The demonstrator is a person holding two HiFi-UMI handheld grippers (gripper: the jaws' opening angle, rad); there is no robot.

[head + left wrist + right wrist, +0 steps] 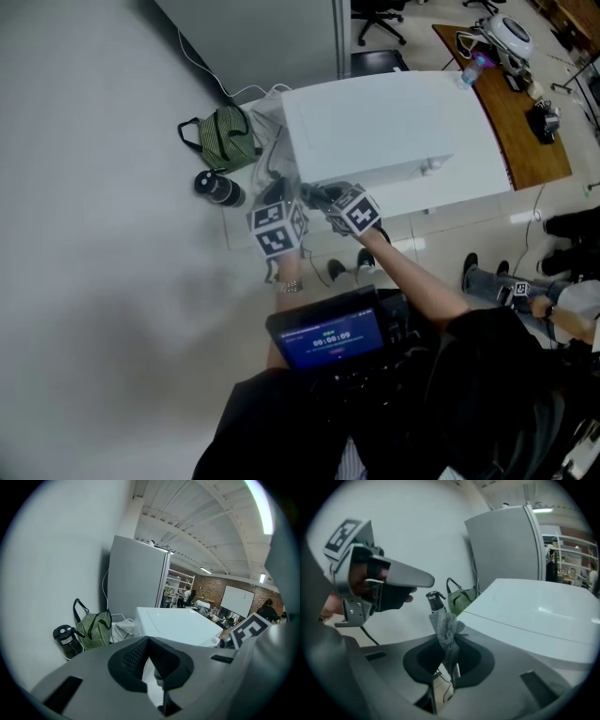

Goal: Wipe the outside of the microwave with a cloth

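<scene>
The microwave [384, 127] is a big white box in front of me, also seen in the left gripper view [178, 625] and the right gripper view [534, 616]. My right gripper [449, 644] is shut on a crumpled grey cloth [446, 625] that sticks up from its jaws, near the microwave's near left corner. In the head view the right gripper [333, 202] sits at the microwave's front edge. Just left of it is my left gripper [278, 228], also seen in the right gripper view [370, 581]. From its own camera the left gripper [150, 644] has its jaws together with nothing between them.
A green striped bag [225, 136] and a black bottle [217, 187] stand against the wall left of the microwave, with white cables behind. A tall grey cabinet [136, 578] rises at the back. A wooden desk [520, 122] and a seated person's shoes [487, 277] are to the right.
</scene>
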